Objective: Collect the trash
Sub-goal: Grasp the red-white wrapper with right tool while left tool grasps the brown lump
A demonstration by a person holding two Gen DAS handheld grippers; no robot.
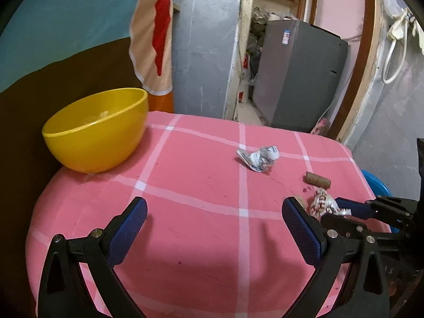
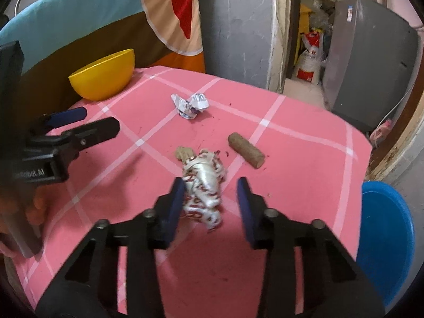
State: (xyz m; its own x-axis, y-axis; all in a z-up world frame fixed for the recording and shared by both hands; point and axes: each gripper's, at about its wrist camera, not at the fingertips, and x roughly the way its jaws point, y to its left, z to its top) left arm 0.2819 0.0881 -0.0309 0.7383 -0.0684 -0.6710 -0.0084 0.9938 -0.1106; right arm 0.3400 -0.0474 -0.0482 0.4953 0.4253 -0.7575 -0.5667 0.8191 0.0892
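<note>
At the far left of the worktop [image 2: 304, 164], covered in a pink checked cloth, stands the yellow bowl [image 2: 103, 79], where we judge the trash should end up. Just right of it our left gripper [image 1: 214, 221] hovers with its fingers wide apart and nothing between them. Farther right and toward the far side lies a crumpled white paper scrap [image 2: 189, 104], well apart from everything else. Nearer to us sits the crumpled red-and-white wrapper [image 2: 205, 188], between the fingers of our right gripper [image 2: 210, 193]; the left pad touches it, while a gap still shows at the right one, so nothing is clamped yet. To do this well, we should close until both pads press the wrapper's bulk, not only its loose edge, then lift straight up before swinging toward the bowl. Right of the wrapper lies a brown cork-like cylinder [image 2: 246, 149], near but not touching; we should avoid nudging it. A blue tub [image 2: 384, 238] sits beyond the right edge.
</note>
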